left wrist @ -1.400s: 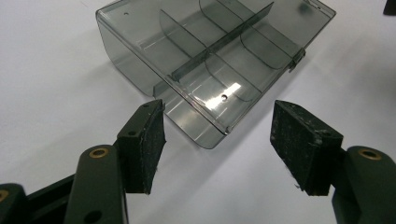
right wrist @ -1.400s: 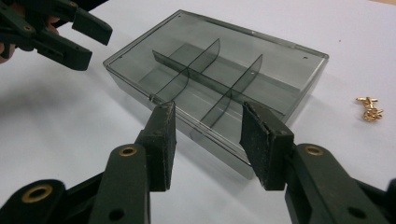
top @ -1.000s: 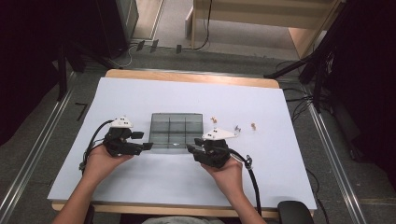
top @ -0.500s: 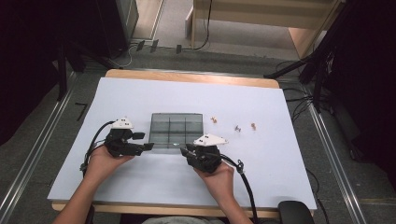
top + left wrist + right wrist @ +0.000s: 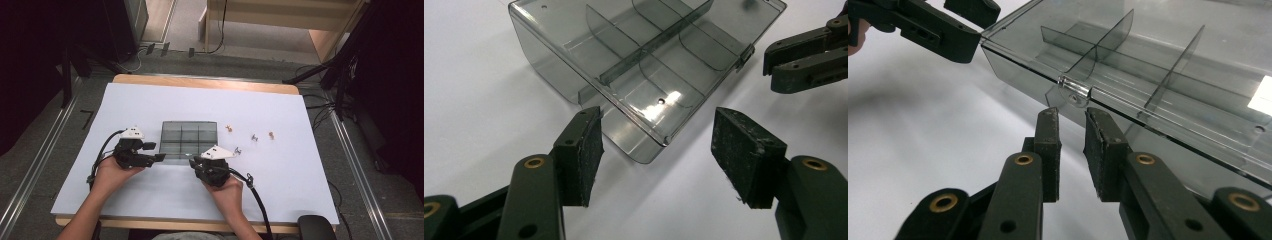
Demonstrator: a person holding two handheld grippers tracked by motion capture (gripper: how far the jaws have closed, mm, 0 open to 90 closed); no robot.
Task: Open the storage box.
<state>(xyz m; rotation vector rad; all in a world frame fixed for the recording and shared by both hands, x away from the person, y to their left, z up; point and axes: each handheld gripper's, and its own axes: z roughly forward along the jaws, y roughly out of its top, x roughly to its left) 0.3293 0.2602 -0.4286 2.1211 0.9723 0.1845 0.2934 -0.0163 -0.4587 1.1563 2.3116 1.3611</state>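
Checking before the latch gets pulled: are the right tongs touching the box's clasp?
Apart. The right gripper view shows the right tongs just short of the clasp.

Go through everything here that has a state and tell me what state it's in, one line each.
Smoky clear plastic divider box: lid shut, latch fastened, compartments look empty.
Left gripper: open wide at the box's corner, not touching.
Right gripper: nearly shut, just short of the latch.
Four small loose pieces: lying on the white tabletop.

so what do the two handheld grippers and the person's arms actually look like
Both the left gripper and the right gripper are black, each topped with a pale grey three-cornered plate and trailing a black cable. Up close, the jaws are flat black links with brass-coloured pivot pins and rough, scuffed dark pads. The person's forearms are bare, with no sleeves visible.
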